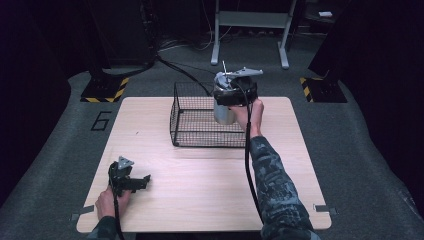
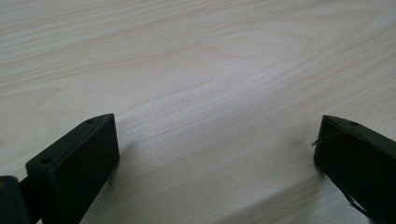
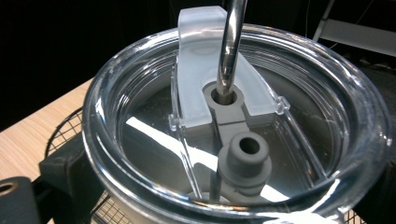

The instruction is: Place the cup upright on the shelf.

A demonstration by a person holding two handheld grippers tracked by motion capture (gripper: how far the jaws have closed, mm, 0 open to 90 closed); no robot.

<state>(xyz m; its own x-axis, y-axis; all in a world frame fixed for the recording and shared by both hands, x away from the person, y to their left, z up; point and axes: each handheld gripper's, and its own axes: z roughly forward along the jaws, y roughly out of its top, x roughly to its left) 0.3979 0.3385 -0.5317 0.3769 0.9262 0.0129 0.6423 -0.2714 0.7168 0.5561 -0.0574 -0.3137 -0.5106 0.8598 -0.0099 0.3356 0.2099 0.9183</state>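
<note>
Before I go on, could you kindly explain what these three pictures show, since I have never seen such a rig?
A person sits at a wooden table with a hand-held two-jaw gripper in each hand. The high view looks down from above; each of the other two comes from a camera riding on one gripper. The left gripper rests open on the bare wood. The right gripper holds a steel tumbler with a clear lid and metal straw over a black wire basket.

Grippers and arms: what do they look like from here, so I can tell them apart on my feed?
Both are black two-jaw tools. The left gripper and the right gripper each carry a grey three-cornered plate on top and trail a black cable. Blocky black jaws show in the left gripper view. The right sleeve is a dark camouflage pattern.
</note>
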